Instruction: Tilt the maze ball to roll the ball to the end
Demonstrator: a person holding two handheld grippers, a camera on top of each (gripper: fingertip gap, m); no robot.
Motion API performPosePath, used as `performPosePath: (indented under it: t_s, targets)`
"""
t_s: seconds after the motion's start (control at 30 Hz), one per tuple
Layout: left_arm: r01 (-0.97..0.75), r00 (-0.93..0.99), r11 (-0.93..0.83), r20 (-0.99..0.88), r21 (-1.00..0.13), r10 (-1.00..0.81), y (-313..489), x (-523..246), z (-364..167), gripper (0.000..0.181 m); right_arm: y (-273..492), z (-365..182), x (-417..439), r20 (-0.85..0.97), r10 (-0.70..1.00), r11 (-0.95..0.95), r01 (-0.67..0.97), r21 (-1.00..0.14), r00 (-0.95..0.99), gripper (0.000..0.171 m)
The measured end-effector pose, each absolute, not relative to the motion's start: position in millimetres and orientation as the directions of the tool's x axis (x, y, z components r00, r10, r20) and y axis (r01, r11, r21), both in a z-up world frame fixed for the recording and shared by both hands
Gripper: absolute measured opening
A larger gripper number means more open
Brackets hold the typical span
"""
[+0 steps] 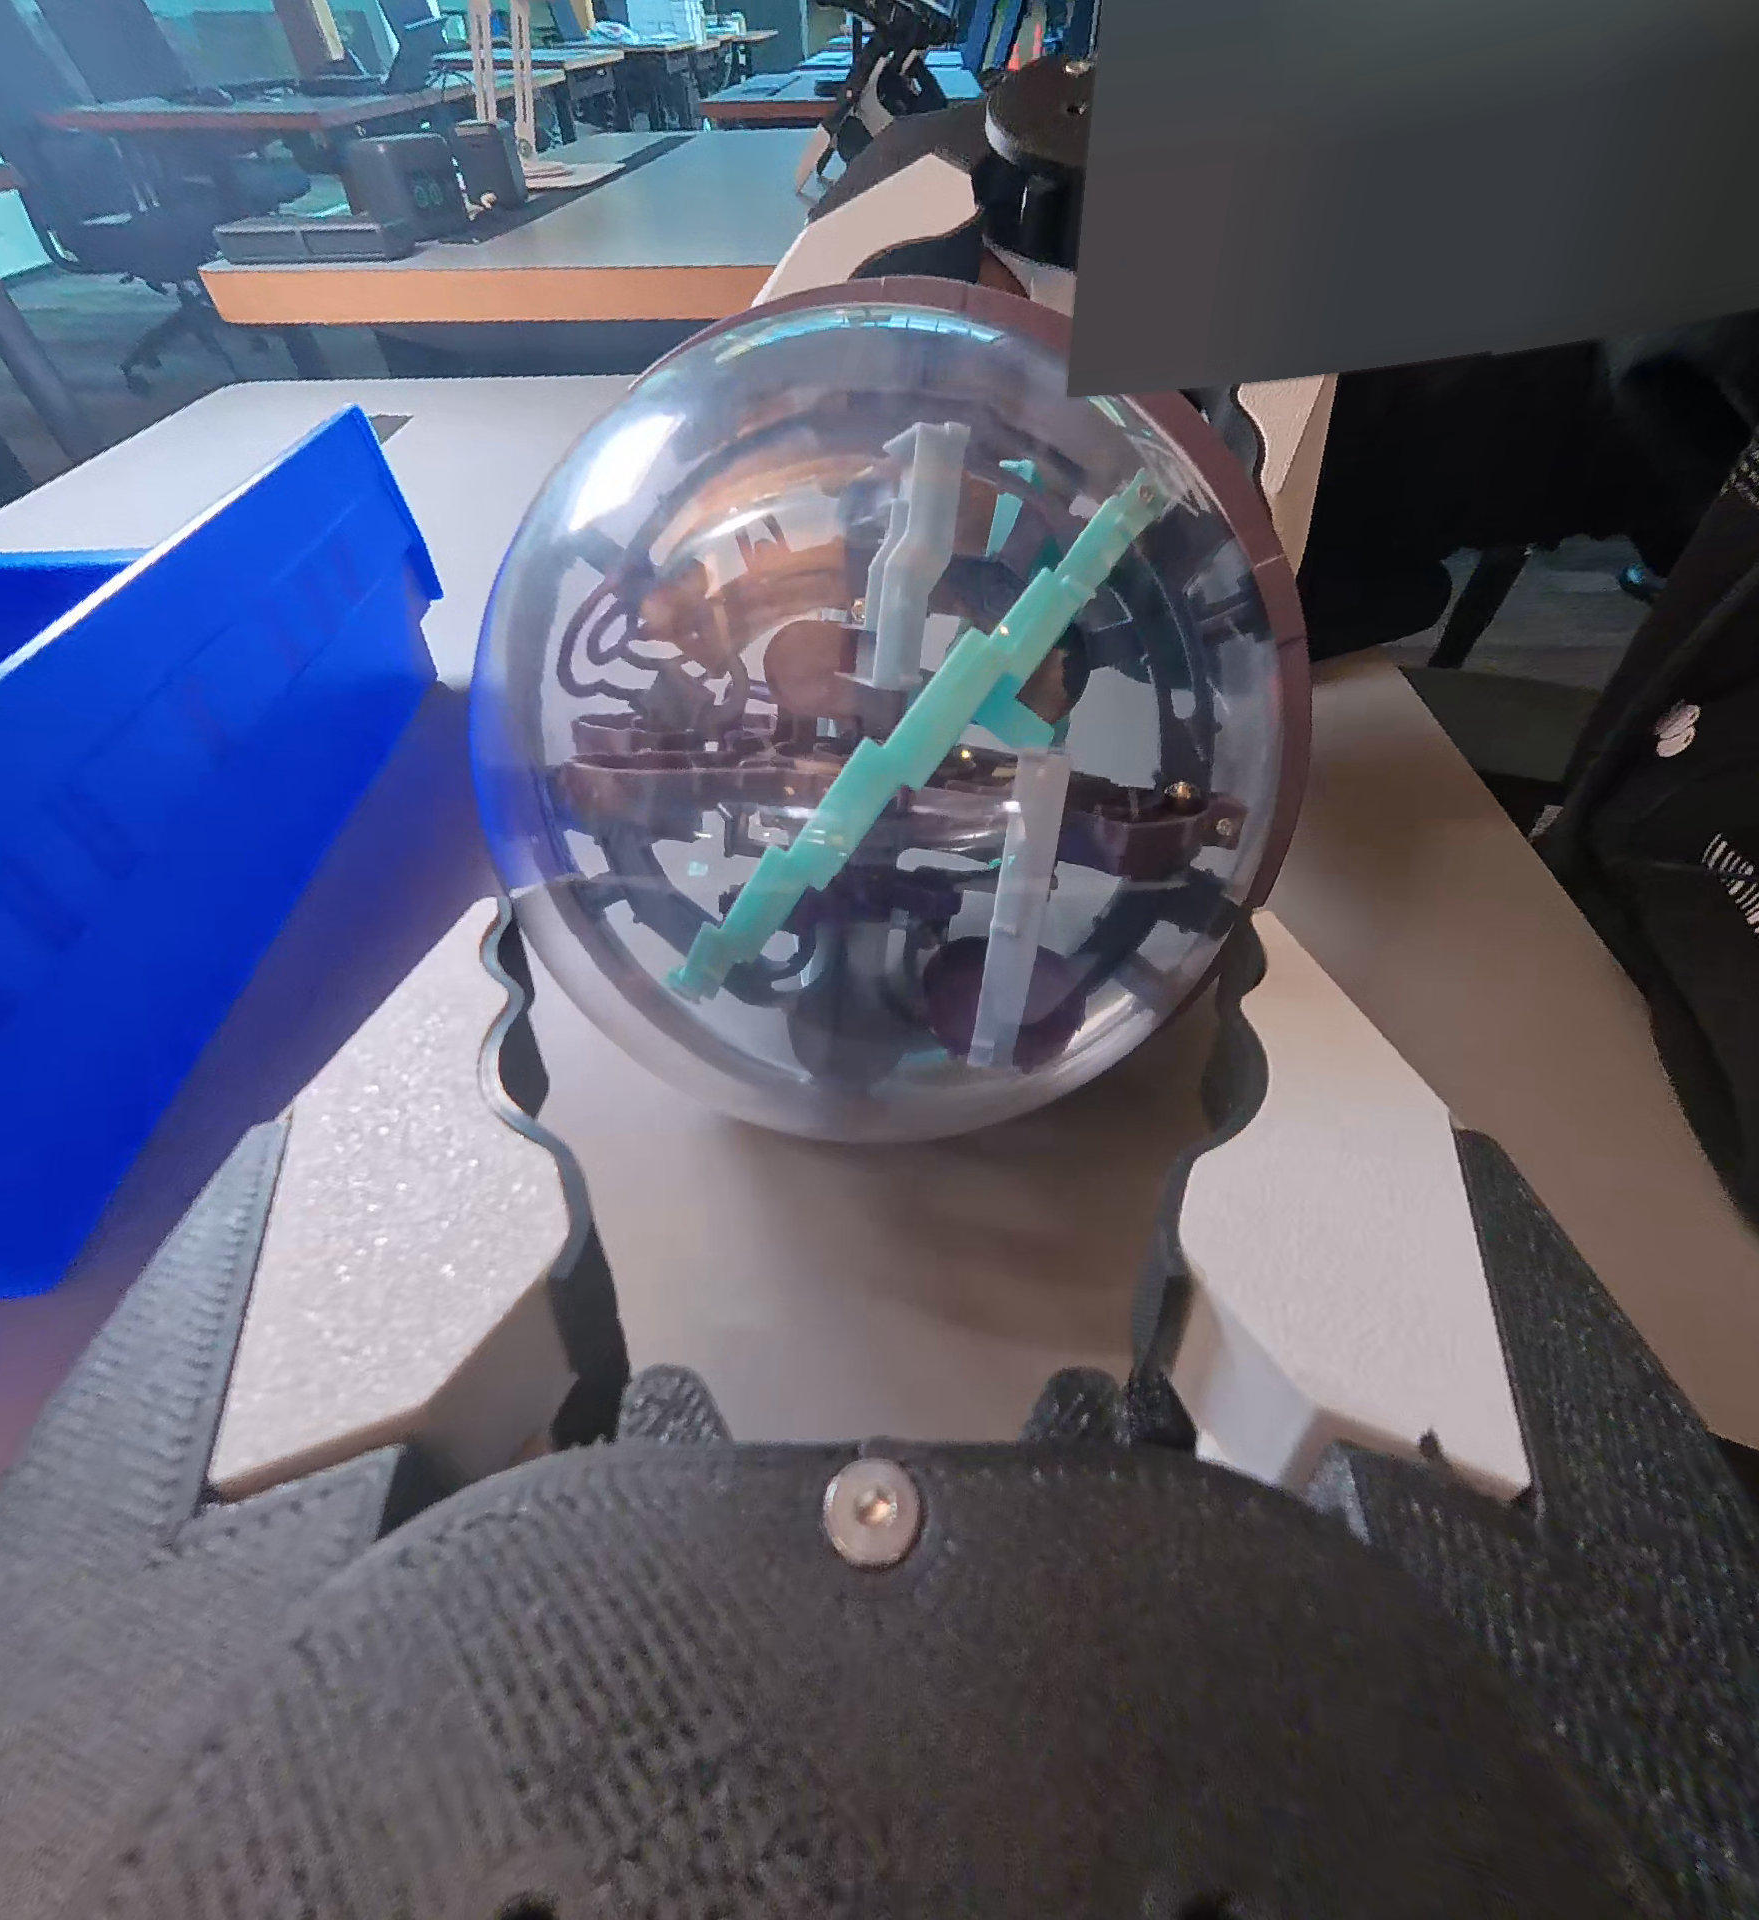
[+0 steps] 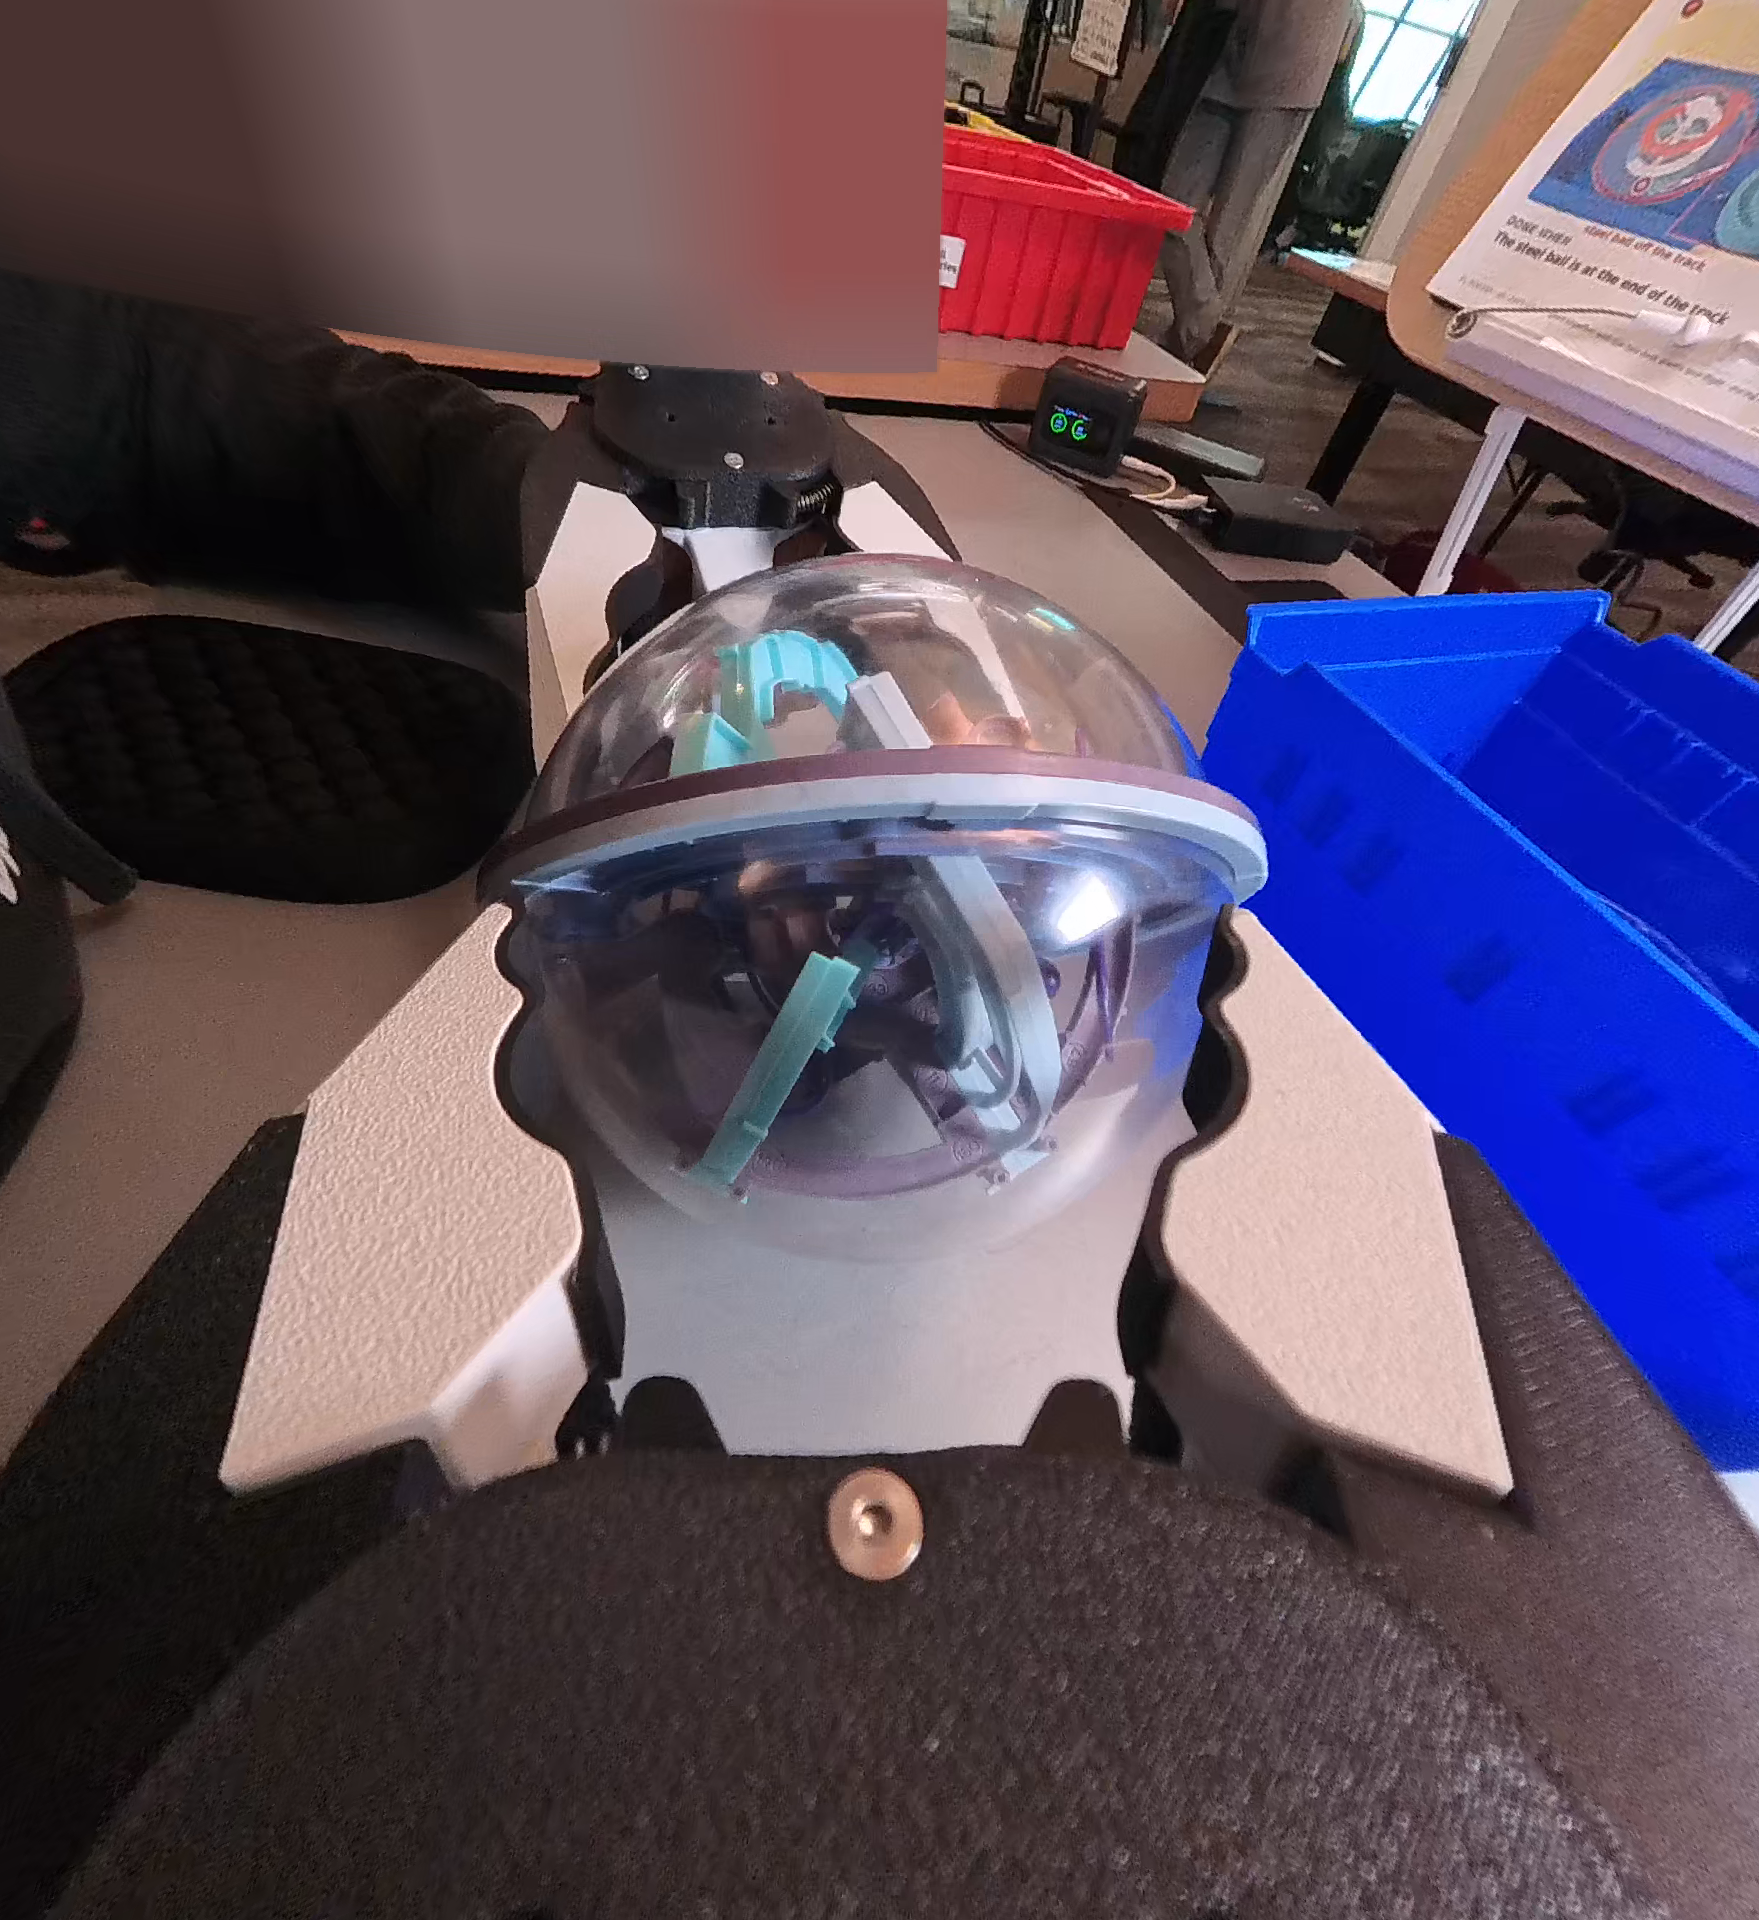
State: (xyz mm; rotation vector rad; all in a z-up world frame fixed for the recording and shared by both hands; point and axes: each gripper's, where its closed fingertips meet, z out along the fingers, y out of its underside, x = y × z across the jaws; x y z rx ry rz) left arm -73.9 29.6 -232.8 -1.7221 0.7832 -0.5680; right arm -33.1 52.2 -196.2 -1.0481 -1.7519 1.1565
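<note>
The maze ball (image 1: 885, 717) is a clear plastic sphere with a dark purple seam ring and teal, grey and brown tracks inside. It sits low over the grey table (image 1: 854, 1299), casting a shadow just under it. My left gripper (image 1: 875, 920) has its wavy-edged fingers spread wide and pressed against both lower sides of the ball. My right gripper (image 2: 867, 920) clasps the maze ball (image 2: 875, 935) the same way from the opposite side, below the seam. Each gripper shows behind the ball in the other's view (image 1: 1020, 208) (image 2: 709, 447). I cannot pick out the small steel ball.
A blue bin (image 1: 127, 831) (image 2: 1581, 883) stands close beside the ball. A black padded cushion (image 2: 262, 758) and a person's dark clothing (image 1: 1685, 831) lie on the other side. Farther off are a red bin (image 2: 1041, 249), a small device with green lights (image 2: 1083, 421) and an instruction board (image 2: 1664, 208).
</note>
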Motion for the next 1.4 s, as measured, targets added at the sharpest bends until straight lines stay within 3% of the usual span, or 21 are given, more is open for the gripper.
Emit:
performPosePath:
  t_s: [0.43, 0.97, 1.13, 1.27, 1.33, 1.4]
  targets:
    - [-0.217, 0.664, -0.118, -0.058, -0.969, -0.746, 25, -63, -224, 0.129, 50, -201, -20, 0.144, 0.920, 0.198, 0.116, -0.973, -0.365, 0.125]
    - [-0.148, 0.700, -0.031, -0.083, -0.989, -0.709, 27, -63, -182, 0.119, 61, -246, -20, 0.121, 0.918, 0.231, 0.263, -0.937, -0.378, 0.120]
    - [-0.063, 0.727, -0.137, 0.048, -0.989, -0.685, 29, -86, -189, 0.128, 62, -251, -17, 0.130, 0.918, 0.247, 0.283, -0.927, -0.375, 0.119]
    - [0.059, 0.674, -0.333, 0.284, -0.941, -0.682, 24, -97, -216, 0.125, 61, -255, -14, 0.140, 0.915, 0.265, 0.298, -0.917, -0.379, 0.119]
    - [0.111, 0.604, -0.429, 0.404, -0.896, -0.687, 18, -95, -230, 0.116, 60, -257, -12, 0.139, 0.911, 0.271, 0.310, -0.911, -0.389, 0.118]
    - [0.166, 0.488, -0.501, 0.512, -0.849, -0.707, 9, -87, -228, 0.093, 59, -260, -6, 0.129, 0.907, 0.275, 0.333, -0.902, -0.400, 0.117]
